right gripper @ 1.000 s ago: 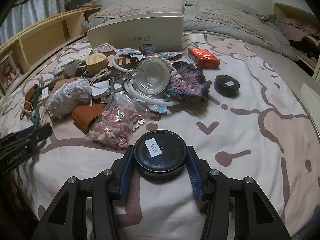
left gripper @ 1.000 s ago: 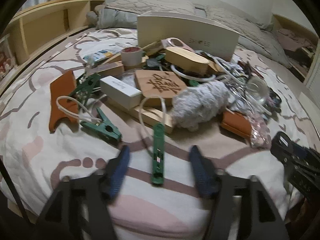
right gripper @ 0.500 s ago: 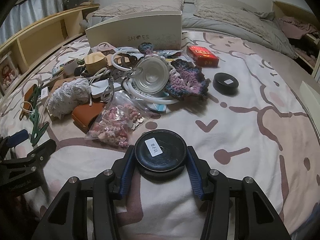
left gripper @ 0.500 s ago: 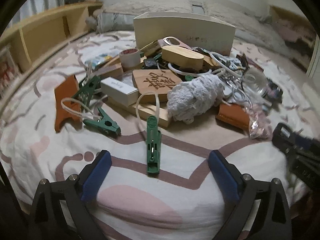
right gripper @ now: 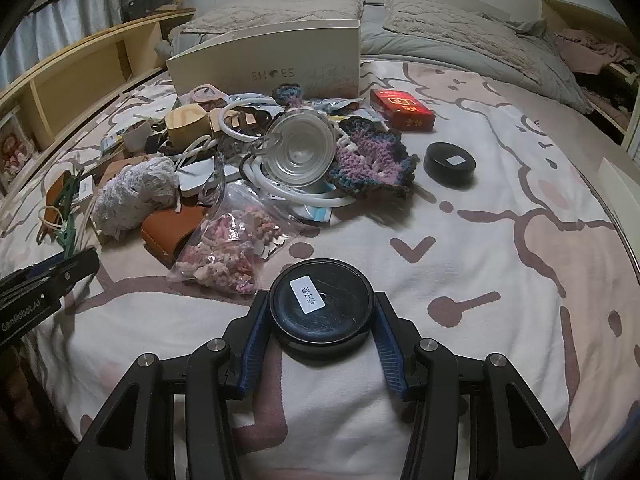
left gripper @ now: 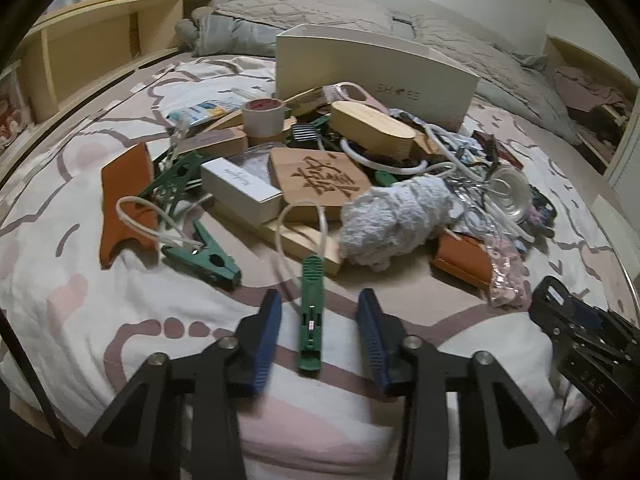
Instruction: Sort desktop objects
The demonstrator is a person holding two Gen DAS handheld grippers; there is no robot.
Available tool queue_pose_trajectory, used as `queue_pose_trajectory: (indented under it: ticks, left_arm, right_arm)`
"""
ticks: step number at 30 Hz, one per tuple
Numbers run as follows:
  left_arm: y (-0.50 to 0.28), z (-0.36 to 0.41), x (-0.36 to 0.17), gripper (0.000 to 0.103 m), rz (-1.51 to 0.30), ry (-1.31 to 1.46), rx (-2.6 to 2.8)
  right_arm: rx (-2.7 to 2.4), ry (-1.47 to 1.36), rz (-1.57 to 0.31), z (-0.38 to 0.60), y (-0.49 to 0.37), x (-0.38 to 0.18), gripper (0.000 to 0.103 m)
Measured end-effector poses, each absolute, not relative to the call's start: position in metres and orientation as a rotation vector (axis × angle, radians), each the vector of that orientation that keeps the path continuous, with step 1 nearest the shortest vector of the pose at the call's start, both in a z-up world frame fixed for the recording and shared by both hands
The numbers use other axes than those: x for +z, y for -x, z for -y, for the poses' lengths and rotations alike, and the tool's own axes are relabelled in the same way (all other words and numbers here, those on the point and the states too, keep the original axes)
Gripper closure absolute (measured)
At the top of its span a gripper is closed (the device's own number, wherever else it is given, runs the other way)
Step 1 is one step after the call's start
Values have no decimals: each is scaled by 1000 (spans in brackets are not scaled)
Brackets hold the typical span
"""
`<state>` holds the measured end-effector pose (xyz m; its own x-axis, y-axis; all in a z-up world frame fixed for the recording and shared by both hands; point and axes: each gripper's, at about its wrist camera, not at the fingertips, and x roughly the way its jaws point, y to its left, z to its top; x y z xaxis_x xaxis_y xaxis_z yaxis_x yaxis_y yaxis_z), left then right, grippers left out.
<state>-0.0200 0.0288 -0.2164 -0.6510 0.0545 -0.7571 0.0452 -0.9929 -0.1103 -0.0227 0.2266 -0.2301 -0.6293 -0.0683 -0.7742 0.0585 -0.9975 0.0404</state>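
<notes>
The left gripper is closing around the green clip on the bed; its thin body could slip. The right gripper squeezes 1 black tin.

You're working in a home bedroom: the clutter lies on a bed with a patterned cover, grey pillows at its far edge, a wooden shelf unit along its left edge, and curtains behind that.
</notes>
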Motion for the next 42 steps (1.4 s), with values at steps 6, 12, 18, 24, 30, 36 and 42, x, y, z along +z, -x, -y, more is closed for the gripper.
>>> queue_pose_trajectory:
  ticks: [6, 12, 18, 24, 30, 36, 42]
  left_arm:
    - [22, -33, -216, 81, 199, 1299, 2805]
    - [26, -33, -219, 82, 191, 1324, 2807]
    - [26, -37, -221, 82, 115, 1327, 2833]
    - [30, -37, -222, 84, 81, 1333, 2867]
    - [29, -38, -221, 92, 68, 1334, 2861]
    - [29, -38, -218, 93, 89, 1332, 2858]
    - [28, -36, -211, 93, 99, 1310, 2862]
  right_arm:
    - [-2772, -1318, 29, -227, 24, -230, 53]
    - [-2772, -1311, 30, -227, 24, -230, 53]
    - [-2764, -1304, 33, -229, 24, -230, 53]
    - [-2768, -1297, 23, -229, 23, -229, 53]
    - [-2767, -1294, 30, -229, 23, -229, 53]
    - [-2770, -1286, 43, -229, 22, -226, 53]
    - [-2778, -1279, 53, -230, 22, -222, 53]
